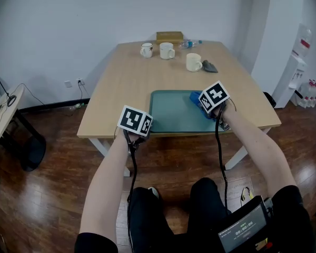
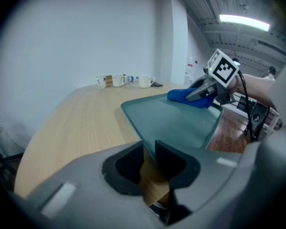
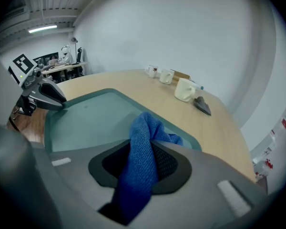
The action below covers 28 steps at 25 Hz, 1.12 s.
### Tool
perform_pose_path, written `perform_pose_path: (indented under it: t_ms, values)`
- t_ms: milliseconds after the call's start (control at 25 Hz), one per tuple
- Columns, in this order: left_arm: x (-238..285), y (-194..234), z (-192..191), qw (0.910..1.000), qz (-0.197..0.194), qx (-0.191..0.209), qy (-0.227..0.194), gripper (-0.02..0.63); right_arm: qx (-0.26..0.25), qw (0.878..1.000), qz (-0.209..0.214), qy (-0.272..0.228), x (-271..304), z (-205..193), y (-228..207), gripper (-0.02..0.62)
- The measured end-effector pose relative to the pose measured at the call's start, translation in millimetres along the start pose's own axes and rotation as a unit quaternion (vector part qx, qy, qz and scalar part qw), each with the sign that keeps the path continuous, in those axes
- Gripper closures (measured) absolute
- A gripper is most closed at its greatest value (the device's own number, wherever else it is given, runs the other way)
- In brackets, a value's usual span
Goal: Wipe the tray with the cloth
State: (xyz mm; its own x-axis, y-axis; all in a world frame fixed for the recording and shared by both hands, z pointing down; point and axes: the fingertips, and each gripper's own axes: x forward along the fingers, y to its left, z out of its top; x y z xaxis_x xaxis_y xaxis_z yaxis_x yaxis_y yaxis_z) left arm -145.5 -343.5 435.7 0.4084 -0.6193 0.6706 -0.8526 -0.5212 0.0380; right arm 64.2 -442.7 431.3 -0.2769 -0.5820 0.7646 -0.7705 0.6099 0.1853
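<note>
A green tray lies at the near edge of the wooden table. My left gripper is at the tray's near left corner. In the left gripper view the tray's rim runs between the jaws of the left gripper, which are shut on it. My right gripper is over the tray's right side, shut on a blue cloth. In the right gripper view the cloth fills the gap between the jaws and its free end rests on the tray.
At the far end of the table stand two white mugs, a box and a water bottle. A third mug and a dark grey object sit nearer, behind the tray. The person's legs are below the table's front edge.
</note>
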Motion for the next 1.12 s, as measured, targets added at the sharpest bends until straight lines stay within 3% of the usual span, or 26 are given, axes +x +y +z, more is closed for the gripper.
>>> perform_pose_path:
  t_ms: [360, 600, 760, 1120]
  values:
    - [-0.7, -0.4, 0.9, 0.9999, -0.010, -0.003, 0.001, 0.526, -0.103, 0.990, 0.093, -0.032, 21.8, 80.1, 145.9, 0.482]
    - [0.7, 0.7, 2.0, 1.0000, 0.000, 0.005, -0.003, 0.526, -0.141, 0.984, 0.107, -0.032, 25.7, 95.3, 186.2, 0.482]
    - [0.2, 3.6, -0.4, 0.9999, 0.007, 0.008, -0.005, 0.526, -0.128, 0.987, 0.091, -0.024, 18.6, 77.3, 157.7, 0.482]
    - [0.9, 5.0, -1.2, 0.9997, 0.022, 0.014, -0.004, 0.526, -0.024, 0.999, -0.019, 0.039, -20.7, -24.7, -2.4, 0.482]
